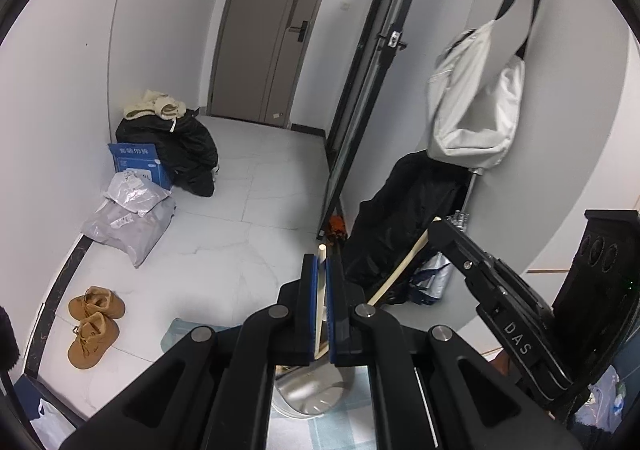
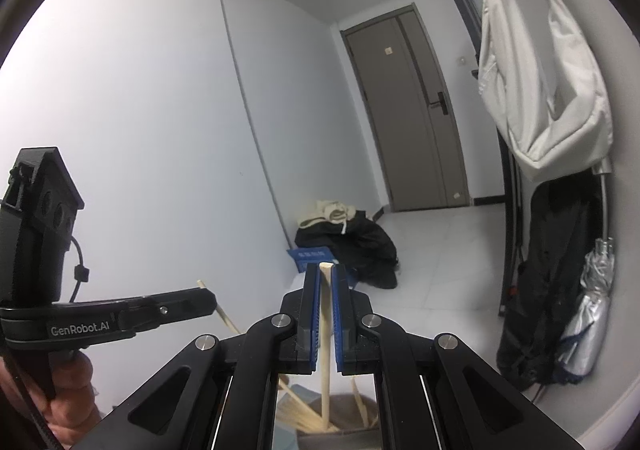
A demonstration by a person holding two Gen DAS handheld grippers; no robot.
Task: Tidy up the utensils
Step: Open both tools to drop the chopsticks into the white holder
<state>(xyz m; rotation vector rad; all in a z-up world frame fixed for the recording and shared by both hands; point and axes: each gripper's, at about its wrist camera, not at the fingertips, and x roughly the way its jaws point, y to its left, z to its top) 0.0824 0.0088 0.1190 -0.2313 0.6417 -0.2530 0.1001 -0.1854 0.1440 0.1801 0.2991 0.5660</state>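
Between the left gripper's [image 1: 322, 270] blue pads sits a pale wooden stick [image 1: 320, 290] — clamped; the right gripper [image 2: 327, 282] likewise pinches a second light wooden stick [image 2: 326, 330], upright.

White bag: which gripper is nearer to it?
Right. The right gripper is below the bag, on its side; the left gripper is farther off, beyond the right one from the bag.
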